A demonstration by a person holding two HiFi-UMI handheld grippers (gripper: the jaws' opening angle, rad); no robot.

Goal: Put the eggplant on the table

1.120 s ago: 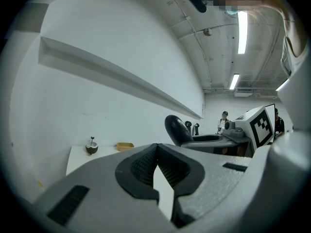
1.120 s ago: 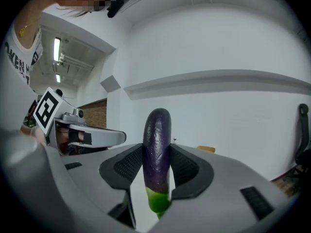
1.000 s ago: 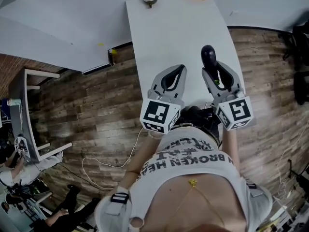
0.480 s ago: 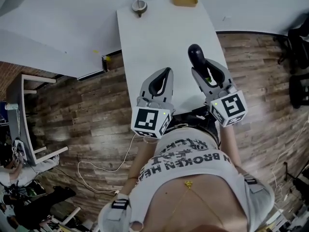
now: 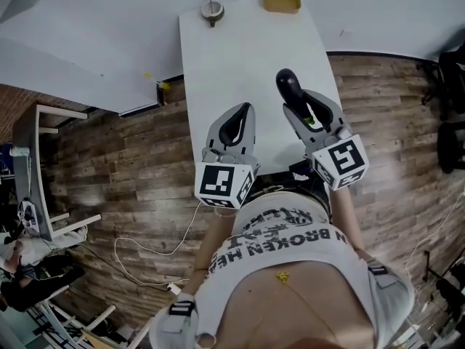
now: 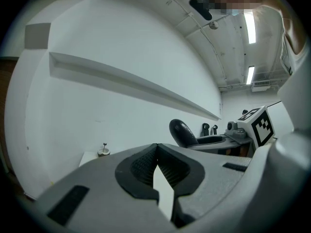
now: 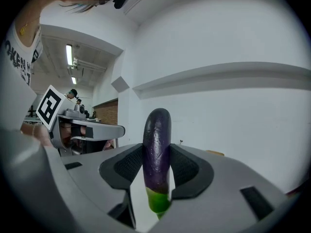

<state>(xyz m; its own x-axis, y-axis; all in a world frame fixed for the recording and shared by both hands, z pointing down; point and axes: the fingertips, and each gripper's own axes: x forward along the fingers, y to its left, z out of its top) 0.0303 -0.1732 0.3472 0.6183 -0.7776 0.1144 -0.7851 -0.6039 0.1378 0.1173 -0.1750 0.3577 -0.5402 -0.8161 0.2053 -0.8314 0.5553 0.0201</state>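
Observation:
A dark purple eggplant (image 5: pixel 288 87) with a green stem end stands between the pads of my right gripper (image 5: pixel 301 107), which is shut on it above the near part of the white table (image 5: pixel 232 57). In the right gripper view the eggplant (image 7: pixel 156 125) sticks up past the tips of the right gripper (image 7: pixel 156 150), green end toward the camera. My left gripper (image 5: pixel 245 110) hovers beside it on the left, shut, with nothing in it. In the left gripper view the tips of the left gripper (image 6: pixel 155 147) meet, and the eggplant (image 6: pixel 182 132) shows to the right.
A small round object with an upright handle (image 5: pixel 211 9) and a yellow item (image 5: pixel 281 1) sit at the table's far end. Wooden floor (image 5: pixel 123 158) flanks the table, with a white cable (image 5: pixel 145 238) at the left. A white rack (image 5: pixel 43 173) stands far left, dark chairs (image 5: pixel 450 86) right.
Both grippers have drifted a little to the left and farther out over the table. The eggplant stays held in the right one, and the left one stays shut.

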